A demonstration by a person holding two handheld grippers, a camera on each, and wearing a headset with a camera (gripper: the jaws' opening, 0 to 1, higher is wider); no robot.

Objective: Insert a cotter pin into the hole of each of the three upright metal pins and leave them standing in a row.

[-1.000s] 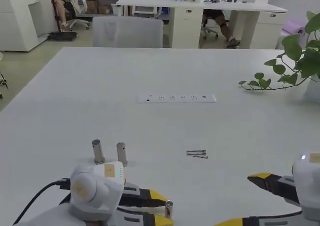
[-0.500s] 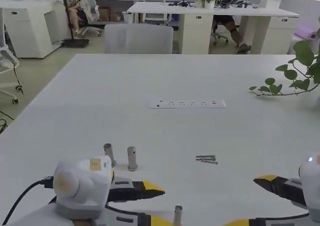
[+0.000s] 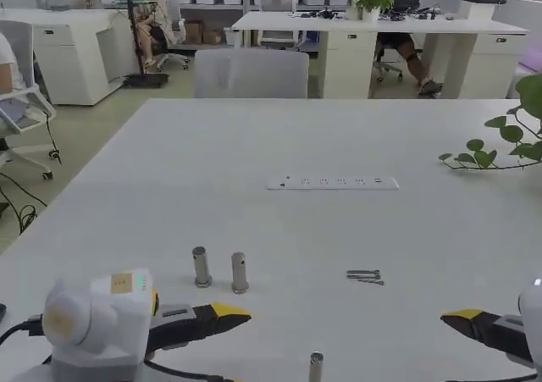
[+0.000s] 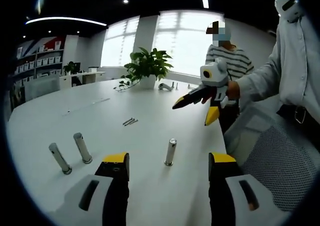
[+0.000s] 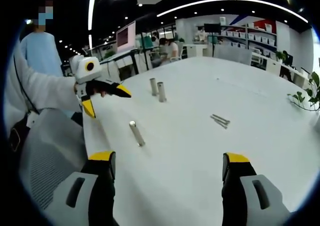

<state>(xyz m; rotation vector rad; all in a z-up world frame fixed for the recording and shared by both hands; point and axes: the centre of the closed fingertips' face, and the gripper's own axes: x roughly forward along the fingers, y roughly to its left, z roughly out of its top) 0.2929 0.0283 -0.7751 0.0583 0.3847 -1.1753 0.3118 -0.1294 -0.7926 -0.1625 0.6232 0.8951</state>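
Two upright metal pins [image 3: 201,266] [image 3: 240,272] stand side by side on the white table. A third metal pin [image 3: 316,367] stands alone nearer the front edge. Small cotter pins [image 3: 364,275] lie flat to the right of the pair. My left gripper [image 3: 237,344] is at the lower left, open, its yellow-tipped jaws pointing toward the third pin [image 4: 171,152] with a gap between. My right gripper [image 3: 461,344] is open at the lower right, holding nothing. In the right gripper view the lone pin [image 5: 136,133] stands ahead, the pair [image 5: 157,88] and the cotter pins [image 5: 220,120] farther off.
A white power strip [image 3: 332,182] lies across the middle of the table [image 3: 406,229]. A leafy plant [image 3: 500,145] trails in from the right edge. A grey chair [image 3: 251,73] stands at the far side, with desks and seated people beyond.
My left gripper has opened, let go of the third pin and drawn back to the left. The pin now stands alone. The head camera has tilted up.
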